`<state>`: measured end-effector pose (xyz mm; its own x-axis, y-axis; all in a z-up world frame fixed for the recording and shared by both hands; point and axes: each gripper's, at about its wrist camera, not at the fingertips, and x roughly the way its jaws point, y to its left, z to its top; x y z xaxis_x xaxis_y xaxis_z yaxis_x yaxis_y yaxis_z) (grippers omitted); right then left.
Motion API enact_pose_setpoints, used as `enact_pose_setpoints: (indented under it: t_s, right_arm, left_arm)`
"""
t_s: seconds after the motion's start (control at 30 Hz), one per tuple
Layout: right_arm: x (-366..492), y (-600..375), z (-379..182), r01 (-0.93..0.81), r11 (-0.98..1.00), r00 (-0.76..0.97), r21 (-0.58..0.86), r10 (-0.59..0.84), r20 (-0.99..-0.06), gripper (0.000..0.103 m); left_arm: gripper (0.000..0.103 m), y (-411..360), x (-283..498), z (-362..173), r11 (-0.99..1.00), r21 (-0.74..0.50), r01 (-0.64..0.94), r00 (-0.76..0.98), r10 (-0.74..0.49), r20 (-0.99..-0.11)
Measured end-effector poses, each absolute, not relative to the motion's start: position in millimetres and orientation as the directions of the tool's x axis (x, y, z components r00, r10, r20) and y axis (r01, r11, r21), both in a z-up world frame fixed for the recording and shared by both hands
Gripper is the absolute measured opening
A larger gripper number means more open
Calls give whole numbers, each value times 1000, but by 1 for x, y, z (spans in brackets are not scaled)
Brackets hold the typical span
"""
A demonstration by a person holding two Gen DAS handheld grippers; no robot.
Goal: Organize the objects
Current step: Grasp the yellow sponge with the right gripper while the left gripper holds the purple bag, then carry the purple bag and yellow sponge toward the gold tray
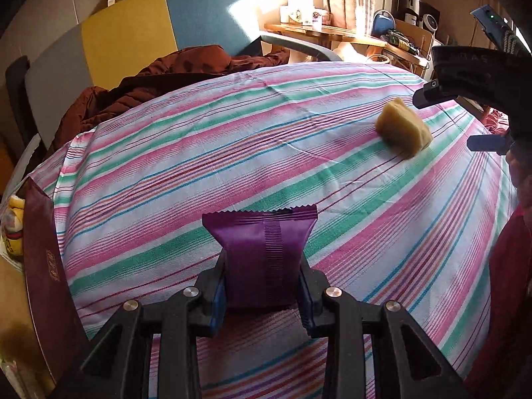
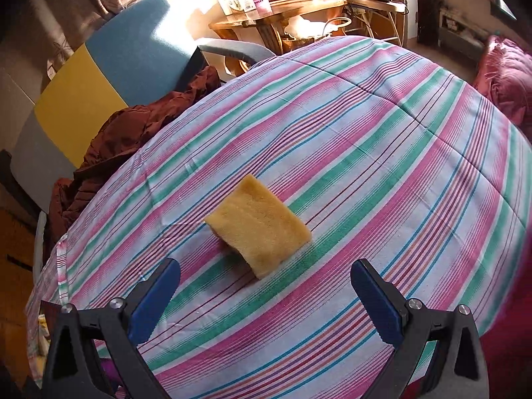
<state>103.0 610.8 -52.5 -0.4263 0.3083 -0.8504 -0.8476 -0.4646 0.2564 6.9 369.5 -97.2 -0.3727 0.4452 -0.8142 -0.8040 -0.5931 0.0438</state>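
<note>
My left gripper (image 1: 264,277) is shut on a purple snack packet (image 1: 262,249), held over the near part of the striped tablecloth (image 1: 199,153). A yellow sponge (image 1: 404,128) lies on the cloth at the far right; in the right wrist view the sponge (image 2: 259,229) sits just ahead of my right gripper (image 2: 266,286), which is open and empty, its blue pads (image 2: 151,302) well apart. The right gripper also shows in the left wrist view (image 1: 465,113), beside the sponge.
A dark red box (image 1: 46,266) stands at the table's left edge. A brown jacket (image 1: 159,79) lies on a yellow and blue chair (image 1: 143,26) behind the table. A wooden side table (image 2: 276,13) with small boxes stands farther back. A pink cushion (image 2: 505,76) lies at right.
</note>
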Motion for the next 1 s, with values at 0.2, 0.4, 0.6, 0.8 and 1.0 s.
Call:
enact_pose_setpoints:
  t_s: [0.2, 0.4, 0.6, 0.8, 1.0]
  right_arm:
    - [76, 603, -47, -812, -578, -344, 86, 354, -870, 103]
    - [41, 614, -61, -724, -683, -262, -93, 398, -879, 103]
    - [34, 620, -76, -690, -713, -260, -126, 406, -876, 60]
    - [32, 612, -75, -661, -736, -260, -146, 407, -875, 58]
    - [29, 599, -57, -620, -782, -380, -63, 369, -848, 57]
  left_arm:
    - [35, 364, 3, -98, -585, -4, -811, -345, 484, -804]
    - [36, 364, 1, -99, -593, -39, -804, -329, 498, -802]
    - [36, 362, 1, -100, -600, -46, -798, -330, 500, -801]
    - [37, 361, 2, -100, -601, -41, -798, -337, 502, -796]
    - [37, 361, 4, -100, -605, -31, -796, -349, 499, -794]
